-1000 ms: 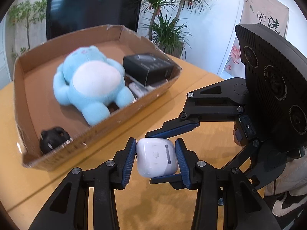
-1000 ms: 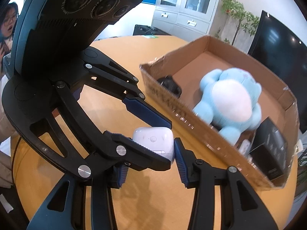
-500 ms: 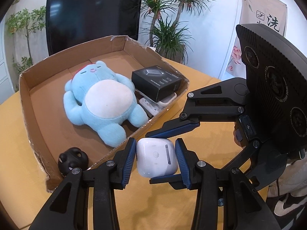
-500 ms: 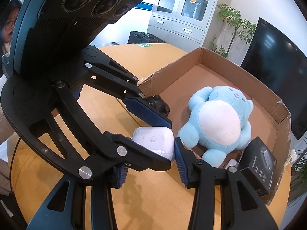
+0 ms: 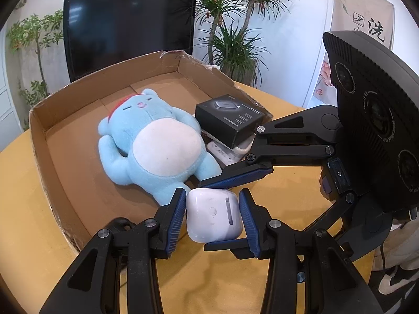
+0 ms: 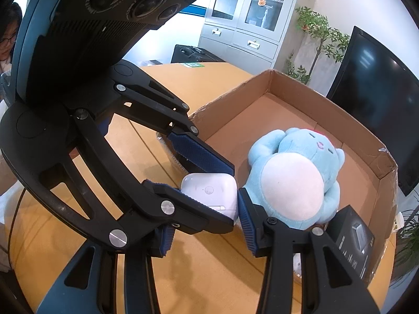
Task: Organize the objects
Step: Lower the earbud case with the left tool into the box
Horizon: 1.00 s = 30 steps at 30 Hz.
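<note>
- A white earbud case (image 5: pixel 213 214) (image 6: pixel 210 196) hangs above the near edge of a cardboard box (image 5: pixel 39 130) (image 6: pixel 301 89), pinched by two grippers at once.
- The left gripper (image 5: pixel 212 218) presses its blue pads against the case's two sides; in the right wrist view its fingers cross in front, one above the case and one below it.
- The right gripper (image 6: pixel 207 221) clamps the same case from the other direction, one pad (image 6: pixel 246 222) showing against the case's right side, the other hidden behind the left gripper's lower finger.
- Inside the box, a blue plush toy (image 5: pixel 154 146) (image 6: pixel 293 183) lies on its back just beyond the case.
- A black carton (image 5: pixel 230 120) (image 6: pixel 353 240) rests partly on a white power strip (image 5: pixel 225 154) beside the plush.
- A small black object (image 5: pixel 120 223) sits at the box's near corner, mostly hidden behind the left gripper.
- The box stands on a wooden table (image 5: pixel 21 235) (image 6: pixel 209 78); a dark screen (image 5: pixel 128 26) and potted plants (image 5: pixel 230 26) stand behind.
</note>
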Motion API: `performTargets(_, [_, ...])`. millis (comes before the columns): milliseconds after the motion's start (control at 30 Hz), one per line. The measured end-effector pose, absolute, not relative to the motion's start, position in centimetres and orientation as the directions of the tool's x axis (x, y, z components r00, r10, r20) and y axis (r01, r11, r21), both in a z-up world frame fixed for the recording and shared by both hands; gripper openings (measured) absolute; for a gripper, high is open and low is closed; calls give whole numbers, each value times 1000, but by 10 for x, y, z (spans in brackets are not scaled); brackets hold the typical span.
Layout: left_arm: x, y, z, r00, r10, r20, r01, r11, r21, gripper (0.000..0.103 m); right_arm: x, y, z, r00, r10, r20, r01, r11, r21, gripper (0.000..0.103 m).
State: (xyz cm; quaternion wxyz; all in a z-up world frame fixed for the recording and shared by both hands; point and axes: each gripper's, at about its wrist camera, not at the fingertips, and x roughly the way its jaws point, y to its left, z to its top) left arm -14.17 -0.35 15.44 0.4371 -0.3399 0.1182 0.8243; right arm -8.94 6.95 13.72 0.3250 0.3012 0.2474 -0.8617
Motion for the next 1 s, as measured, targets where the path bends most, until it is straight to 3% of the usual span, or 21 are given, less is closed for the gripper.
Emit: performTargets(1000, [-202, -8, 157, -389, 612, -689, -791, -605, -91, 40, -142, 58, 143, -596, -420, -684, 711, -673, -205, 41])
